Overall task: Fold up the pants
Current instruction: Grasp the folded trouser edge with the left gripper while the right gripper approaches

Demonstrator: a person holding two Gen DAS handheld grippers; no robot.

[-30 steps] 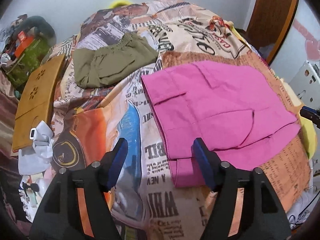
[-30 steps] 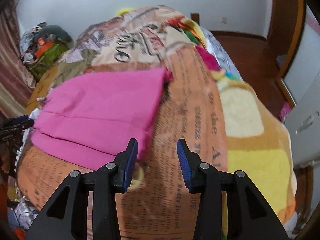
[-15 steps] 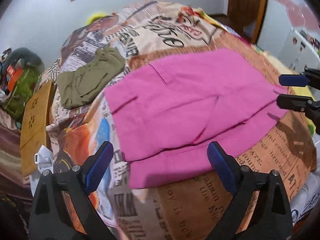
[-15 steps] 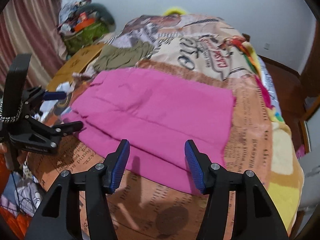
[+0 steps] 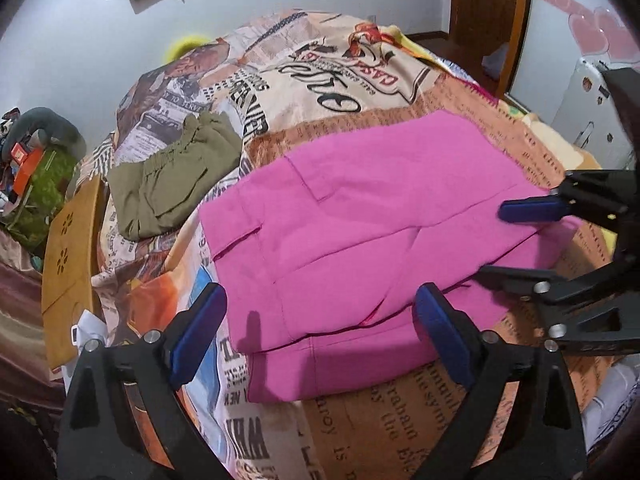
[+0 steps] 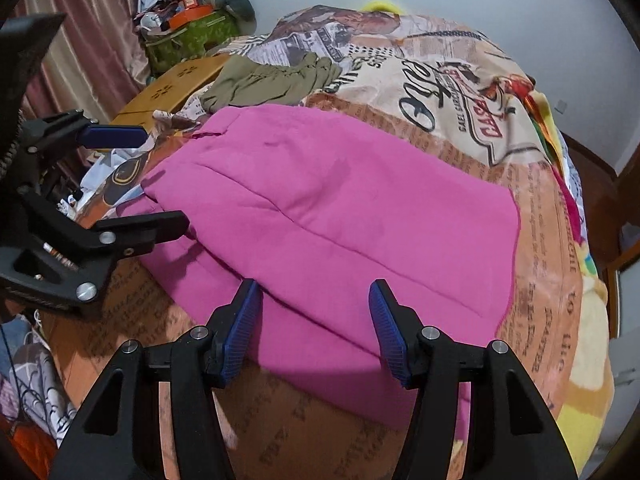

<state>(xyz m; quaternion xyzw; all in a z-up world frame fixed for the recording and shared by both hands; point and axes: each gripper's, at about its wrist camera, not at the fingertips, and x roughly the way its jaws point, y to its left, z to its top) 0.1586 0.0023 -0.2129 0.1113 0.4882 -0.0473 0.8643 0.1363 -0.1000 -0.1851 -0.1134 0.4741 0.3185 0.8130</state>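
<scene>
Both claws hang released over the bed, gripping nothing. From my left wrist: my left gripper (image 5: 320,332) stands with jaws spread wide, straddling the near-left corner of the pink pants (image 5: 360,232), which lie flat on the newsprint-patterned blanket (image 5: 320,72). Their long axis runs from that corner away to the right, where my right gripper (image 5: 504,240) comes in sideways at the far end. Folded olive shorts (image 5: 172,176) sit well apart (not this fold's business).

From my right wrist: my right gripper (image 6: 316,328) is partly parted, empty, tilted steeply down over the pants' (image 6: 340,208) near hem, the cloth stretching ahead and leftward. My left gripper (image 6: 120,184) enters from the left edge, jaws apart, at the opposite end. Each claw looks nearest its own end, so I judge a two-handed pinch comes next.
</scene>
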